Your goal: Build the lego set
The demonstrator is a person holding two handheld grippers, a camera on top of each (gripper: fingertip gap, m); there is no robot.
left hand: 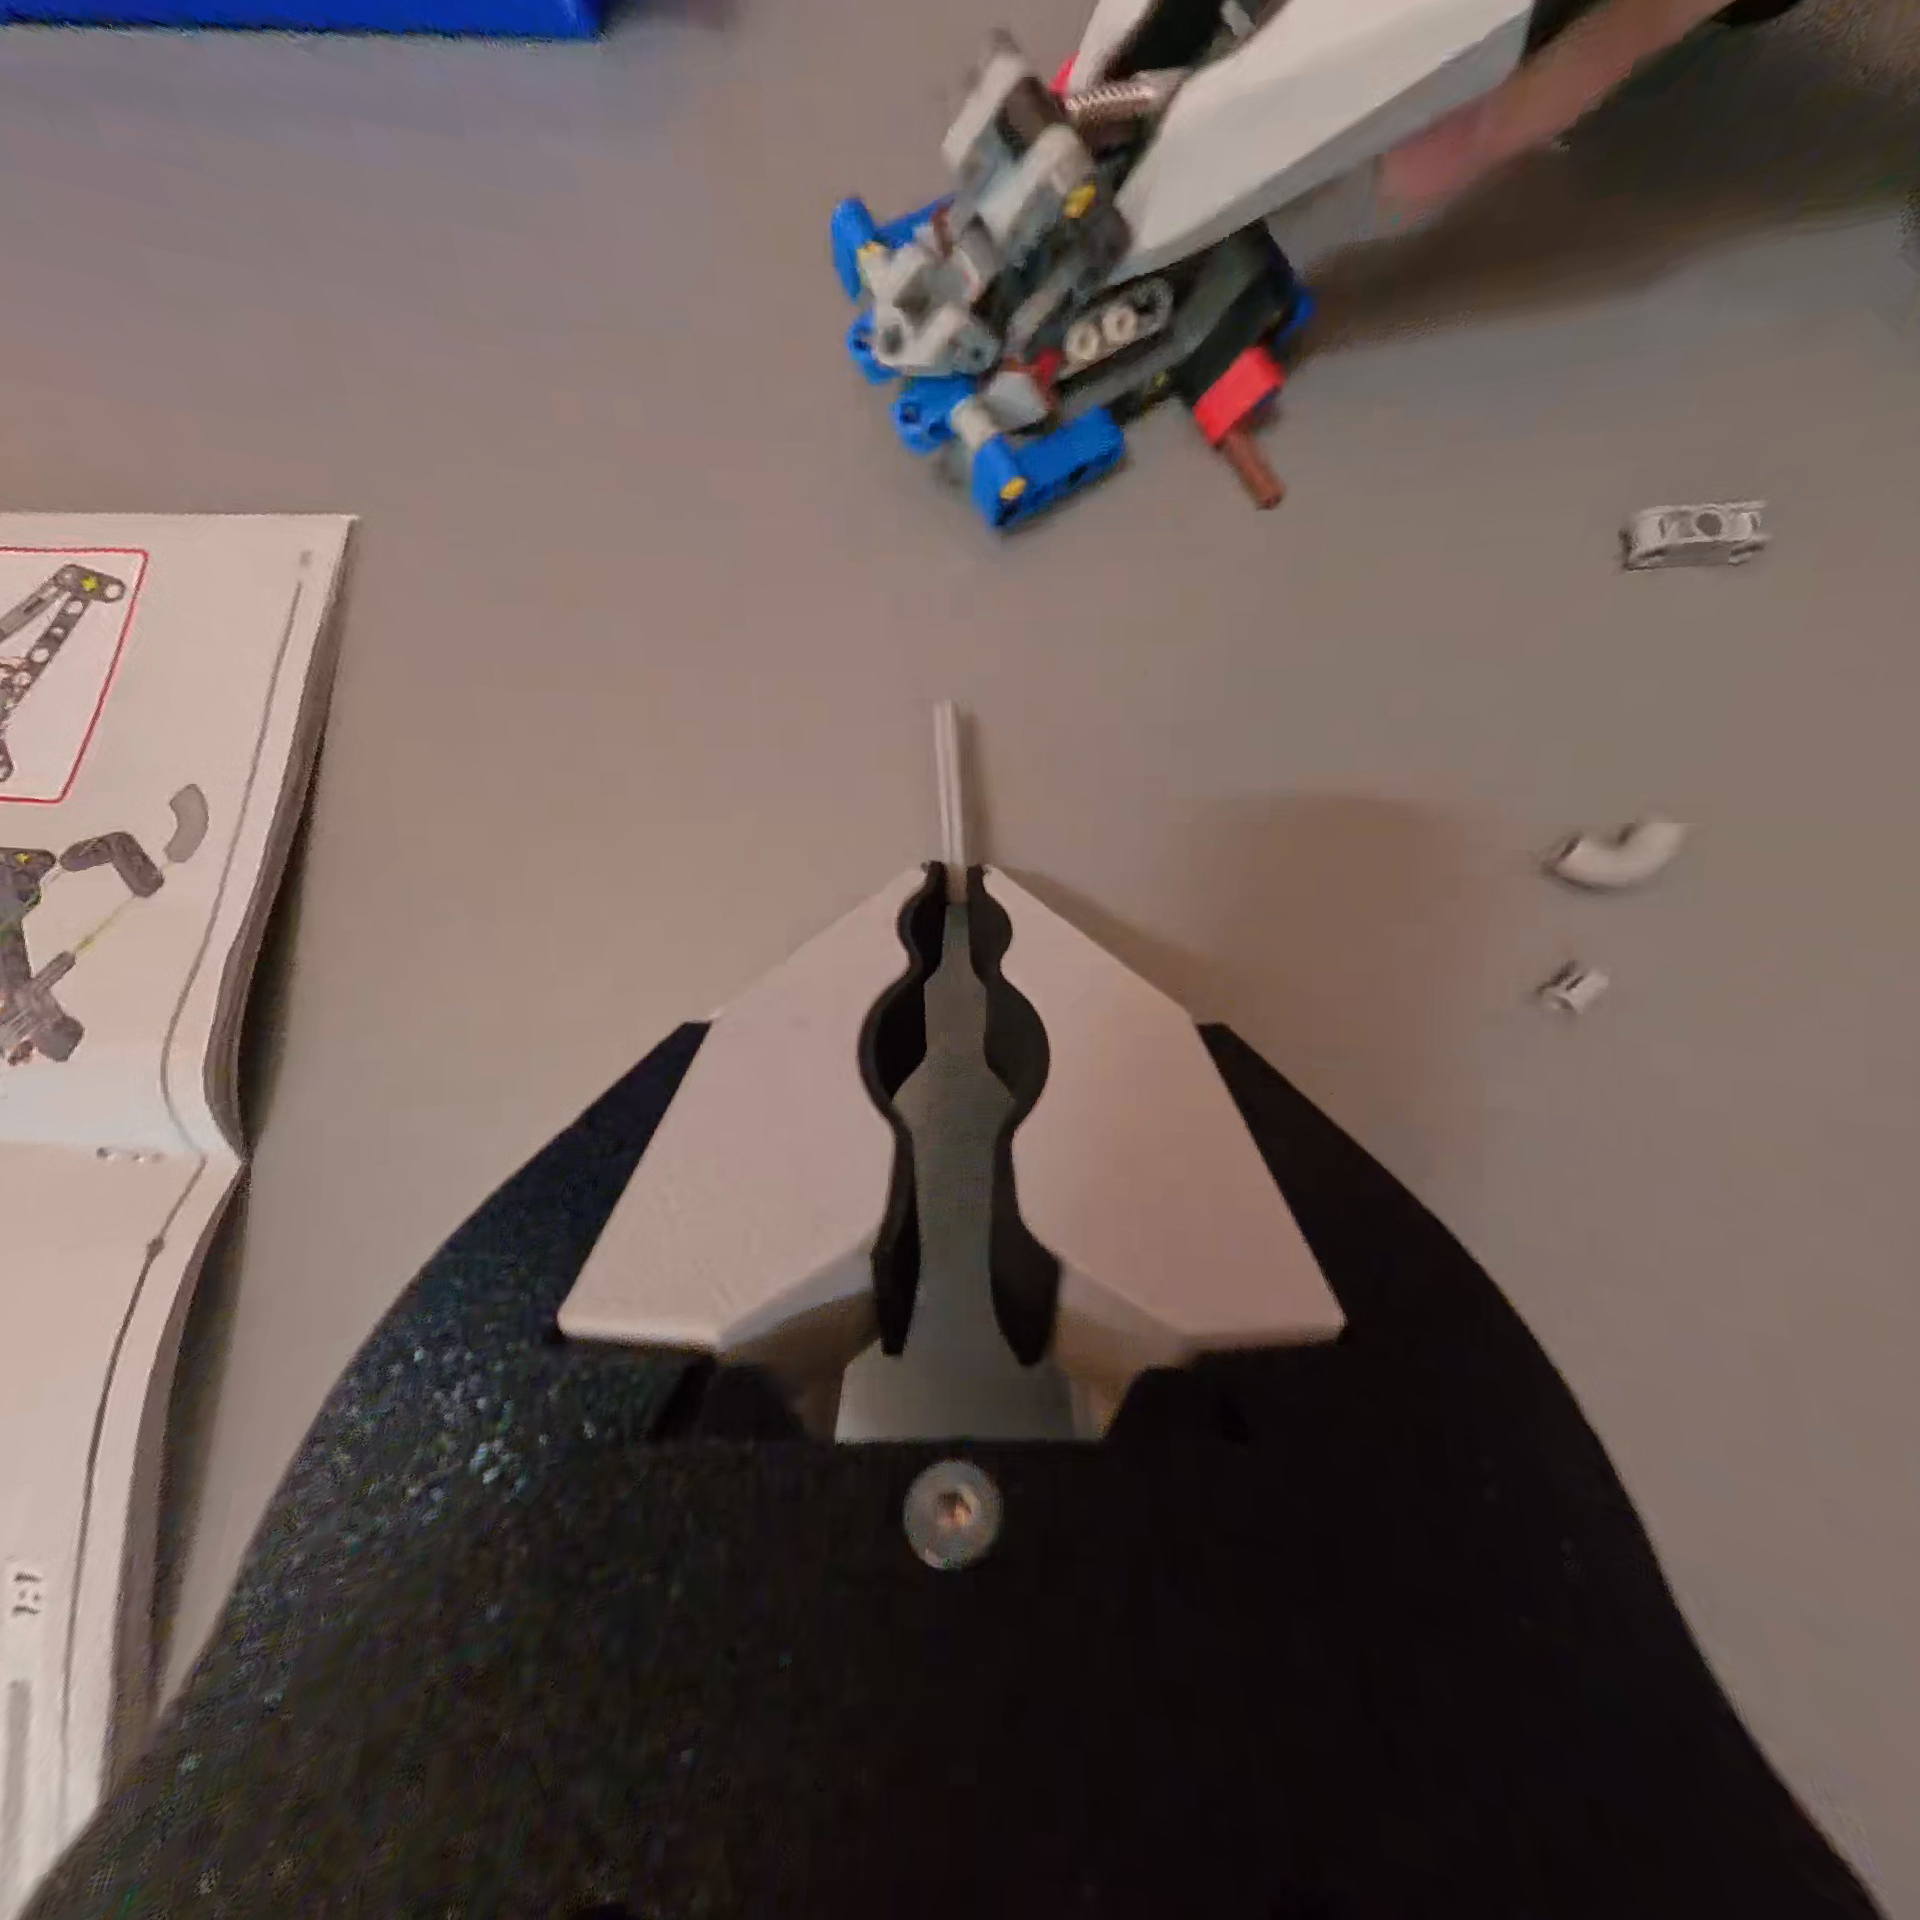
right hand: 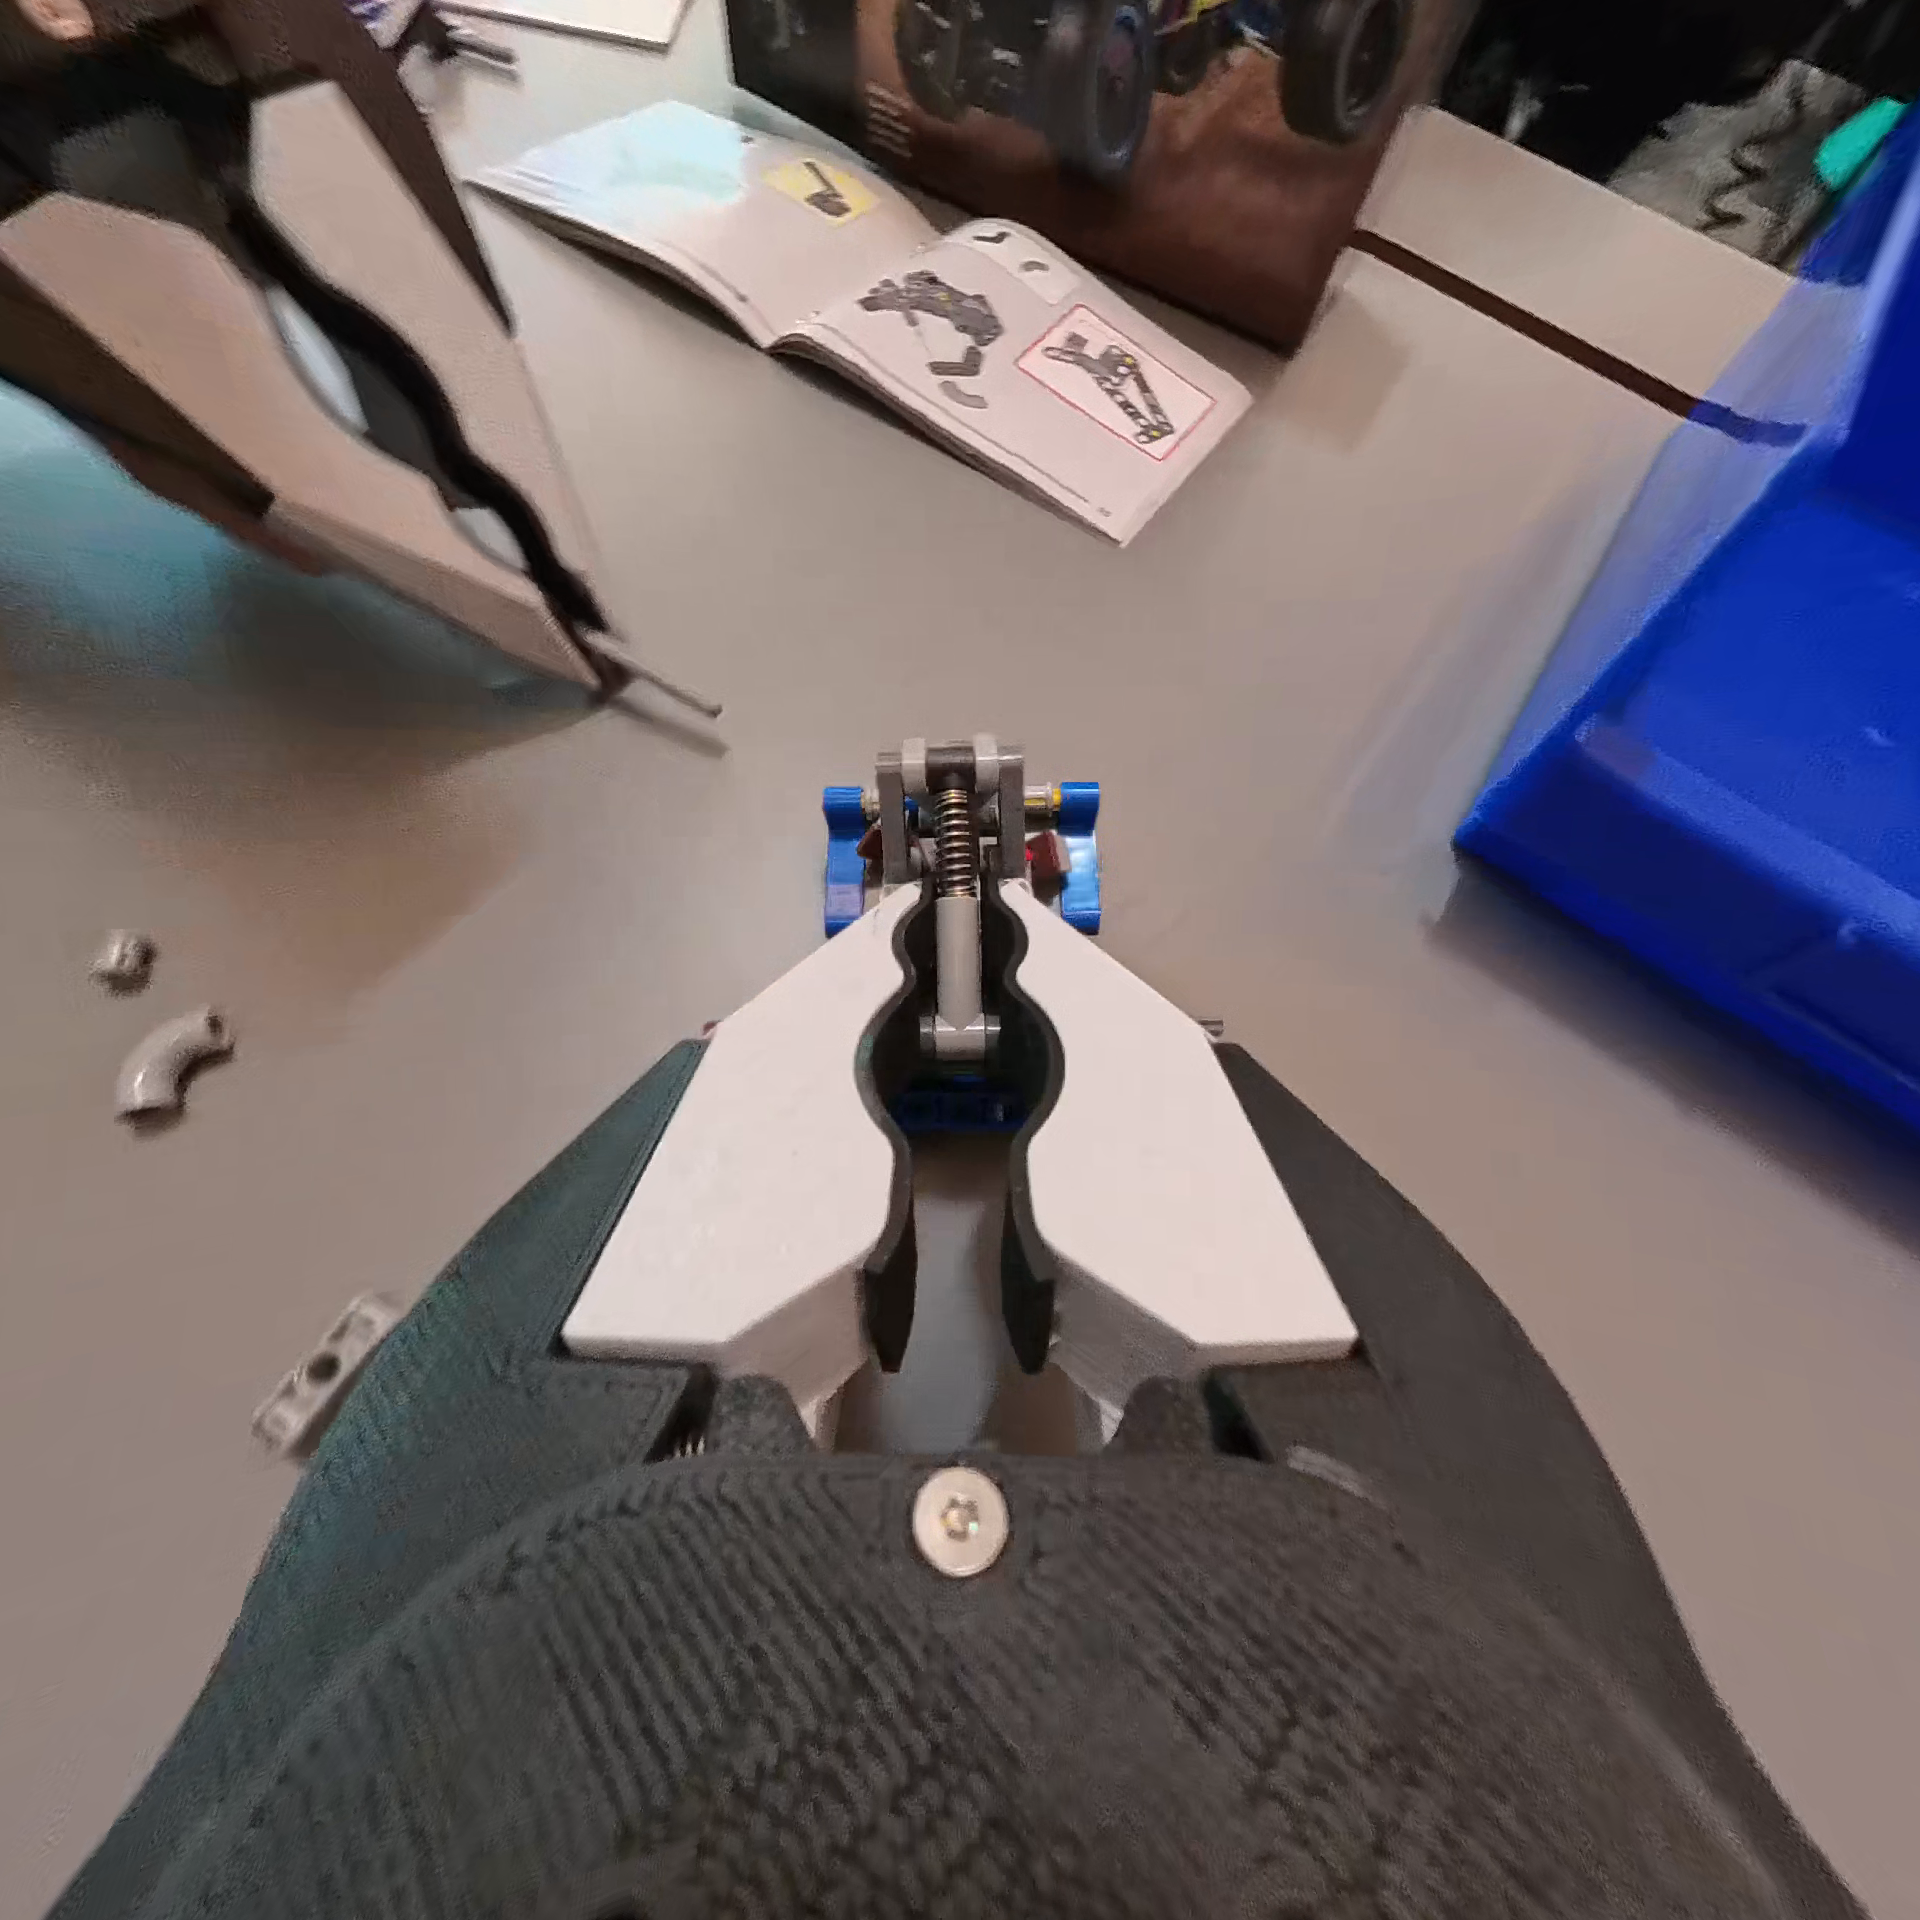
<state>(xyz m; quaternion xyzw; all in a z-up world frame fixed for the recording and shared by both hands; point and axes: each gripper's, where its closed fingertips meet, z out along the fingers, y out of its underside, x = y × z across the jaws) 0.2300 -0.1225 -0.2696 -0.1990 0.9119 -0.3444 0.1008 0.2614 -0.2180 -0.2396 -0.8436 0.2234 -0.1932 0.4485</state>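
An open paper instruction booklet [left hand: 156,831] with printed diagrams lies at the worktop's [left hand: 623,416] left edge; its writing stays unread. Just right of it, the left tool [left hand: 951,868] pinches a thin pale grey plastic axle [left hand: 951,779] at its tips, held clear of the model. Further right, toward the far edge, the right tool [right hand: 961,883] clamps the grey spring shock absorber [right hand: 956,831] of a partly built blue, grey and red brick model [left hand: 1070,343]. Three small grey loose parts [left hand: 1610,857] lie unfitted near the right edge.
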